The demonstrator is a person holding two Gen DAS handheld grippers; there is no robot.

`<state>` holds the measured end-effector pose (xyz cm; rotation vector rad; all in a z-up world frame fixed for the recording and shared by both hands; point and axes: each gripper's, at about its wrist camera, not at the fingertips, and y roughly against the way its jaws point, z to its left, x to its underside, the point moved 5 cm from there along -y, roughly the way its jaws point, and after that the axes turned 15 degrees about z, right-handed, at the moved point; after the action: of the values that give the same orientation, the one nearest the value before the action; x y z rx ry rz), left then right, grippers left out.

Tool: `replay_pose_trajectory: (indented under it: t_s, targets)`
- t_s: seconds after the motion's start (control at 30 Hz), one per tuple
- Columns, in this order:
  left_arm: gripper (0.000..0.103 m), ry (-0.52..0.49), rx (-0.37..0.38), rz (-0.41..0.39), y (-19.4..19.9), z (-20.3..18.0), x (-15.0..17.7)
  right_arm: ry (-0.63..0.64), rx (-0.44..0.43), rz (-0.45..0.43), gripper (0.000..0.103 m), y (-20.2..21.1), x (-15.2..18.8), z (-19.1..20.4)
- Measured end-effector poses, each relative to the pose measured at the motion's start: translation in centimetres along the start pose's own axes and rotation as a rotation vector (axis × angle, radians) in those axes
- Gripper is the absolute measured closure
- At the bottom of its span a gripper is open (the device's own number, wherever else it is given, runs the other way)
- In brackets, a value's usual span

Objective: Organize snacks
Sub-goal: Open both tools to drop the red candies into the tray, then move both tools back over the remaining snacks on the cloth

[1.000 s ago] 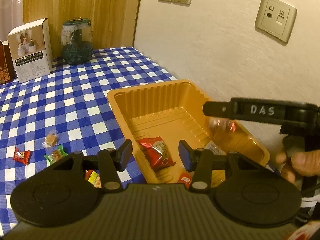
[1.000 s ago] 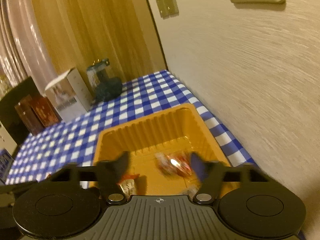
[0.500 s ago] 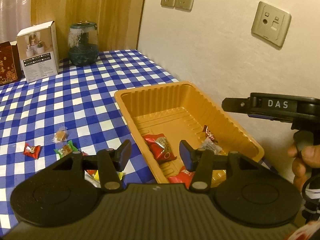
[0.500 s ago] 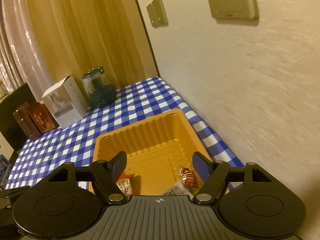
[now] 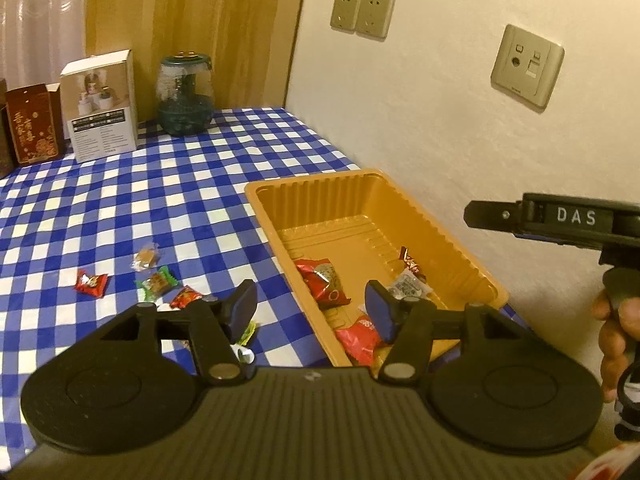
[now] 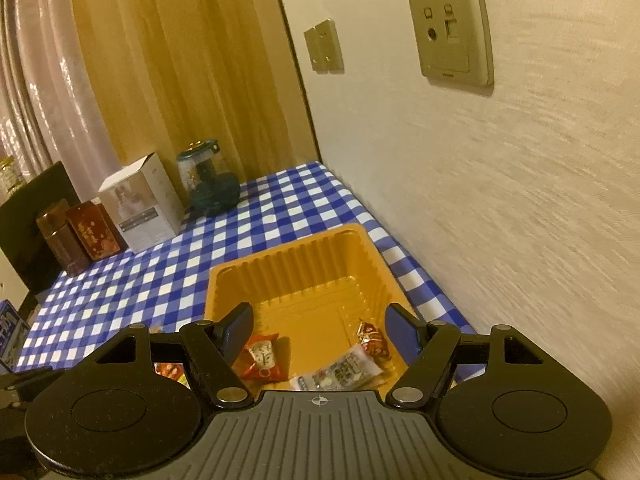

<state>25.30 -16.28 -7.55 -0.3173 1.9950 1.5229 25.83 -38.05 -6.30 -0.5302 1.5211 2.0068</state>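
Observation:
An orange plastic tray [image 5: 332,188] [image 6: 296,258] sits on the blue checked tablecloth by the wall. It holds a red snack packet [image 5: 322,286] [image 6: 262,356], a small red candy [image 5: 410,260] [image 6: 373,339], a clear white packet [image 5: 408,286] [image 6: 340,372] and another red packet [image 5: 358,338]. Loose candies lie left of the tray: a red one [image 5: 91,283], a green one [image 5: 157,283], a clear one [image 5: 146,258]. My left gripper [image 5: 310,312] is open and empty above the tray's near left edge. My right gripper [image 6: 320,330] is open and empty above the tray; its body shows in the left wrist view [image 5: 560,220].
At the table's back stand a dark green glass jar [image 5: 185,94] [image 6: 208,190], a white box [image 5: 100,104] [image 6: 140,206] and red boxes [image 5: 34,122] [image 6: 92,232]. The wall [image 5: 440,100] with sockets runs close along the tray's right side.
Both grippers have pulled back and up from the tray. The small red candy that was blurred in motion a second ago now lies still in the tray.

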Motion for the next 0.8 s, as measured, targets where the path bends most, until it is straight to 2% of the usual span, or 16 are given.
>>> replay_pose_trajectory:
  t_s: [0.37,0.8]
  targets:
    - [0.035,0.060,-0.018,-0.023,3.8,2.2,1.5,0.046,-0.021,0.008,0.030,2.1,2.1,3.8]
    - [0.028,0.137,-0.067,-0.037,8.3,6.7,4.3,0.113,-0.049,0.031,0.030,3.2,5.3,8.8]
